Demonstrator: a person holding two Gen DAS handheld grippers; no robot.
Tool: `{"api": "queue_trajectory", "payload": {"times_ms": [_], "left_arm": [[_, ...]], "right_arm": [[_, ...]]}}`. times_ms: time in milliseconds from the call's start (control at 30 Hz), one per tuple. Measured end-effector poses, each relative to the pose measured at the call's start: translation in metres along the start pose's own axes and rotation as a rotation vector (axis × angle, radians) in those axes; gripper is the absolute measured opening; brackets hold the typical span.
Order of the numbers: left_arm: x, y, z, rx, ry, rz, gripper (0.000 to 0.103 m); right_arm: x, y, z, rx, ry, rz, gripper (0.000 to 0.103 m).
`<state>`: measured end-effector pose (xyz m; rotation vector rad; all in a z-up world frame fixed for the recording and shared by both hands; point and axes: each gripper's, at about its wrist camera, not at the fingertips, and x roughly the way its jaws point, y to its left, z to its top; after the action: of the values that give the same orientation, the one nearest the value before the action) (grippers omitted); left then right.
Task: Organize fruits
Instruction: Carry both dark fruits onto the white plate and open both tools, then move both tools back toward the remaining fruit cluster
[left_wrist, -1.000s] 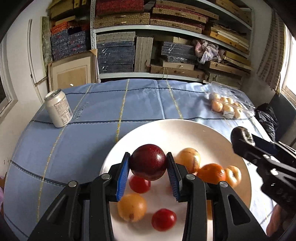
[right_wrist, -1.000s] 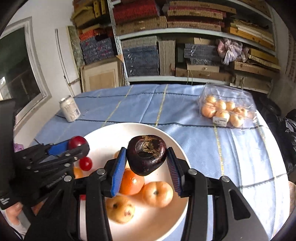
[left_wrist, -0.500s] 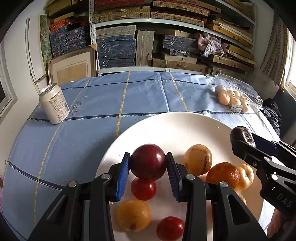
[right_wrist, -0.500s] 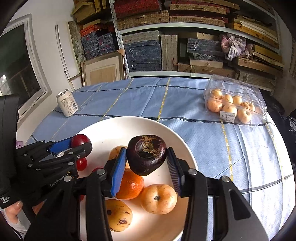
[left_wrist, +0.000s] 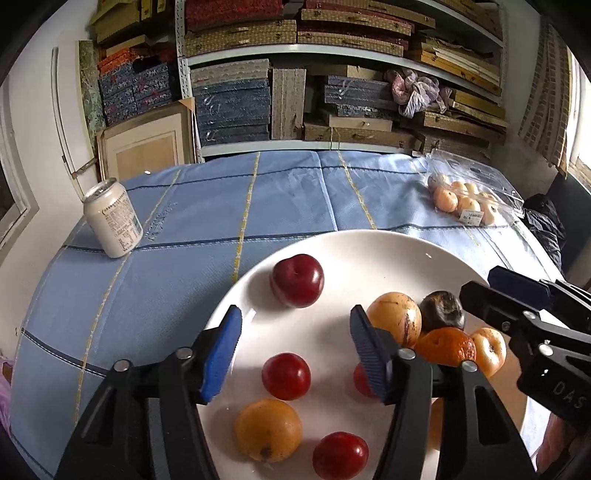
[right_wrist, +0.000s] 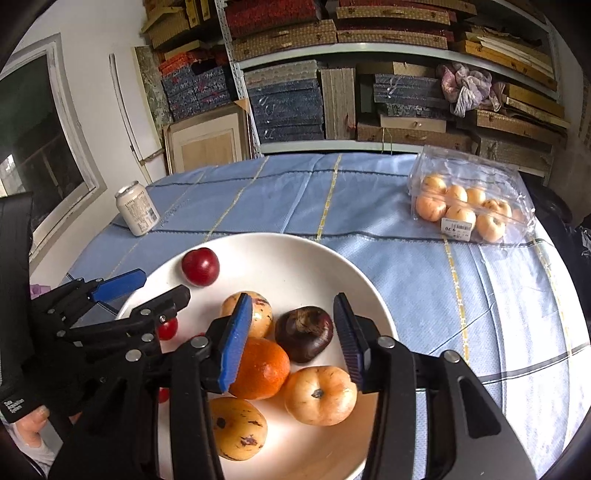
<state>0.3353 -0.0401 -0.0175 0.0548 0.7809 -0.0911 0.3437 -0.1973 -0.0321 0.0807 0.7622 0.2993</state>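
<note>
Fingers (left_wrist: 221, 347) spread over plate (left_wrist: 388, 254), can (left_wrist: 112, 218) beyond, fruit box (right_wrist: 469, 199) right

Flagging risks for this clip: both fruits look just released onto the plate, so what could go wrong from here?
1. The red plum lies near the plate's far rim; it might roll toward the edge.
2. The dark fruit leans against the orange; the right gripper, open around it, could nudge the pile on withdrawal.
3. The left gripper, jaws just opened, sits low over small red fruits.

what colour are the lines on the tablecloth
Yellow and dark blue lines on the light blue tablecloth, clearest in the left wrist view.
</note>
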Motion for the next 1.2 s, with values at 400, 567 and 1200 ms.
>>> {"api": "queue_trajectory", "payload": {"times_ms": [400,567,1200], "left_arm": [[-0.013,-0.003,0.001,0.004,-0.029,0.005,0.075],[-0.035,-0.004,0.001,-0.003,-0.052,0.001,0.075],[-0.149,0.002,-0.119,-0.017,-0.100,0.061,0.079]], "right_arm": [[-0.018,0.006,0.005,0.003,-0.031,0.029,0.046],[-0.038,0.013,0.008,0.005,-0.062,0.042,0.049],[-0.157,0.041,-0.128,0.078,-0.146,0.092,0.060]]}}
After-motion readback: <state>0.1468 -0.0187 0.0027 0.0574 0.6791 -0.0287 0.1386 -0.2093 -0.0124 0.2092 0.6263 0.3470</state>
